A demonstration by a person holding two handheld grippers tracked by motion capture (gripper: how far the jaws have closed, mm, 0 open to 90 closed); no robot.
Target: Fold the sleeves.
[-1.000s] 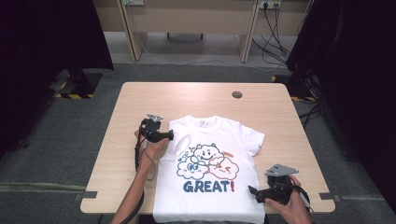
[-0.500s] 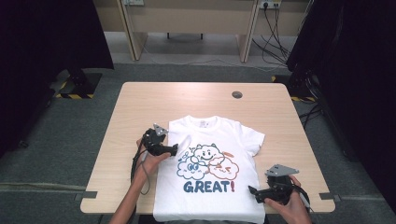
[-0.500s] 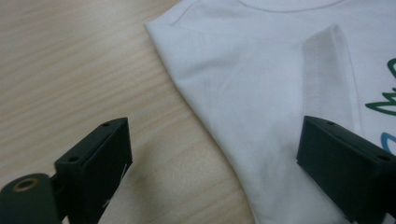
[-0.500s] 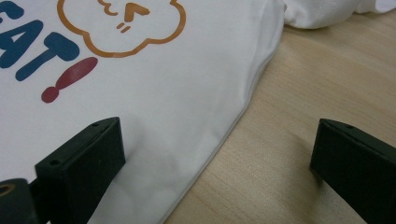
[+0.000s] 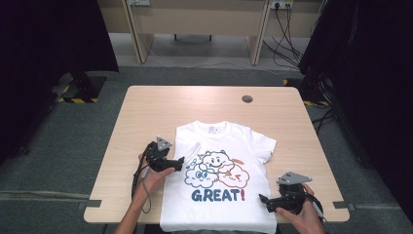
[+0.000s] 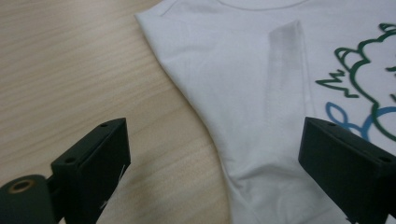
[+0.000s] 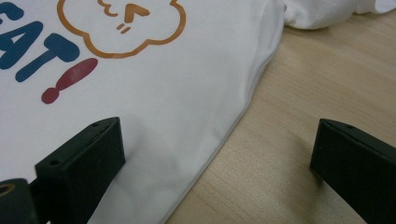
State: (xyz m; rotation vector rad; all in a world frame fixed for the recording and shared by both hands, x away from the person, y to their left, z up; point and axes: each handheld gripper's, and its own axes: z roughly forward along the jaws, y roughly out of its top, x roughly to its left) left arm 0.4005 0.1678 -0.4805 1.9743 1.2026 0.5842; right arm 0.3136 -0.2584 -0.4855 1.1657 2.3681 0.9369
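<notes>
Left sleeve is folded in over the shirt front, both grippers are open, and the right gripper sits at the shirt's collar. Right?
Not quite. The right gripper sits at the lower right side edge of the t-shirt, beside the "GREAT!" print, not at the collar; the high view shows it. The rest holds: the left sleeve lies folded onto the front, and the left gripper is open too.

T-shirt [image 5: 221, 195]: bottom hem cut off by lower edge of high view. Neck label print too small to read. Left sleeve [image 6: 280, 93] folded under the body, visible through the cloth as a grey band. Both forearms run off the bottom edge
</notes>
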